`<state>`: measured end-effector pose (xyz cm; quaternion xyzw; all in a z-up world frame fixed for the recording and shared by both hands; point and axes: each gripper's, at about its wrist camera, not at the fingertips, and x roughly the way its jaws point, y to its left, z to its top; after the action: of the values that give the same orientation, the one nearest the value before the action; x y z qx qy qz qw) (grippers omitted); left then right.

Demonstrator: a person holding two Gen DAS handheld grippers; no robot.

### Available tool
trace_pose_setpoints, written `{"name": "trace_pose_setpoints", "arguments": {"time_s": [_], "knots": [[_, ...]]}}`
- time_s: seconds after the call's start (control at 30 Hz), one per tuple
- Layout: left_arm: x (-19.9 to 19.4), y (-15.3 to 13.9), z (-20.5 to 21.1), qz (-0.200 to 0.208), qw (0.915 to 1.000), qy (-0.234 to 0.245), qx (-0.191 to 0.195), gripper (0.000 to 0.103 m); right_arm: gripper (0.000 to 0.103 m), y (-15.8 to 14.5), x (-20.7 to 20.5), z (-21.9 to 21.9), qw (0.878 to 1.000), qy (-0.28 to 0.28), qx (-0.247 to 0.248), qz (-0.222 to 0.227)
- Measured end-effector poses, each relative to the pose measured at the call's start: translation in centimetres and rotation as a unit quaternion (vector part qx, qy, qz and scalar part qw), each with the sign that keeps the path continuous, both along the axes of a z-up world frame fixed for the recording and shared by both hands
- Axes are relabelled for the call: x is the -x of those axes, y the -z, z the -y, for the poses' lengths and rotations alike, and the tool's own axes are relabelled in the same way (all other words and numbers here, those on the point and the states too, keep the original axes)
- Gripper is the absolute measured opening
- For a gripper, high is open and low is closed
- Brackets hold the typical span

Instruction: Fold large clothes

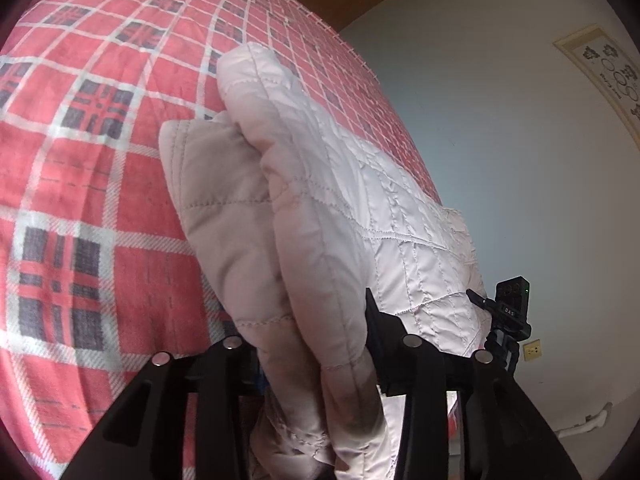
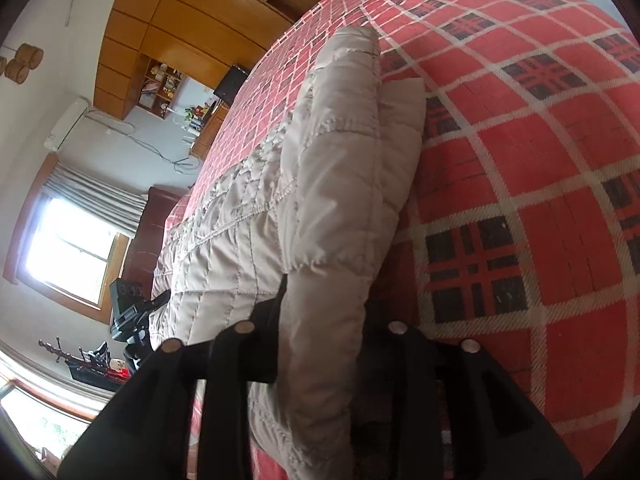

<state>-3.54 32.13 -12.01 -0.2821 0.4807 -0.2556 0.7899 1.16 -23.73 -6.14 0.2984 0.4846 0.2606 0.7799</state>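
A pale pink quilted jacket point(image 1: 320, 184) lies folded over on a red plaid blanket point(image 1: 80, 160). In the left wrist view my left gripper point(image 1: 320, 344) is shut on a thick fold of the jacket that bulges up between its black fingers point(image 1: 380, 320). In the right wrist view the same quilted jacket point(image 2: 332, 168) runs away from me across the plaid blanket point(image 2: 540, 160), and my right gripper point(image 2: 324, 320) is shut on its near padded edge. The other gripper's camera point(image 1: 512, 304) shows past the jacket on the right; in the right wrist view the left gripper's camera point(image 2: 128, 300) shows at the left.
The bed fills most of both views. A white wall point(image 1: 500, 140) with a framed picture point(image 1: 600, 76) and a socket point(image 1: 533, 350) lies to the right. Wooden cabinets point(image 2: 180, 32), a bright window point(image 2: 68, 248) with curtains, an air conditioner point(image 2: 66, 124) and a dark headboard point(image 2: 148, 236) stand beyond.
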Motion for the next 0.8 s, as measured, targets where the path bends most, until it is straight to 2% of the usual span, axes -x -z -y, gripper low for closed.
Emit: {"name": "trace_pose_setpoints", "arguments": {"time_s": [0.1,0.2,0.27,0.33,0.37,0.43,0.57,0.67,0.8], "knots": [[-0.4,-1.7,-0.9,-0.002,0.9997,-0.011,-0.020,0.044,0.049,0.2,0.5,0.8,1.000,0.012,0.002,-0.005],[0.6,-3.4,-2.4,0.010,0.9987,-0.033,-0.038,0.044,0.053,0.2,0.9,1.4,1.000,0.017,-0.005,-0.008],[1.2,-4.9,-3.1,0.029,0.9953,-0.057,-0.073,0.044,0.054,0.0,1.6,1.7,1.000,0.022,0.002,-0.006],[1.8,-6.8,-2.6,0.066,0.9861,-0.079,-0.130,0.044,0.056,-0.2,2.1,1.8,1.000,0.021,0.006,-0.005],[2.1,-7.7,-2.2,0.082,0.9824,-0.082,-0.146,0.044,0.058,-0.3,2.4,1.8,1.000,0.021,0.009,-0.007],[2.8,-9.3,-0.8,0.109,0.9797,-0.072,-0.152,0.044,0.058,-0.5,2.7,1.6,1.000,0.019,0.015,-0.010],[3.4,-10.7,3.9,0.128,0.9781,-0.032,-0.161,0.047,0.058,-0.5,2.6,1.6,0.999,0.018,0.020,-0.019],[3.5,-10.2,7.5,0.132,0.9750,-0.002,-0.179,0.049,0.058,-0.5,2.2,1.0,0.999,0.013,0.023,-0.022],[3.1,-8.4,10.1,0.120,0.9714,0.021,-0.204,0.050,0.056,-0.2,1.5,0.1,0.999,0.013,0.027,-0.032]]}}
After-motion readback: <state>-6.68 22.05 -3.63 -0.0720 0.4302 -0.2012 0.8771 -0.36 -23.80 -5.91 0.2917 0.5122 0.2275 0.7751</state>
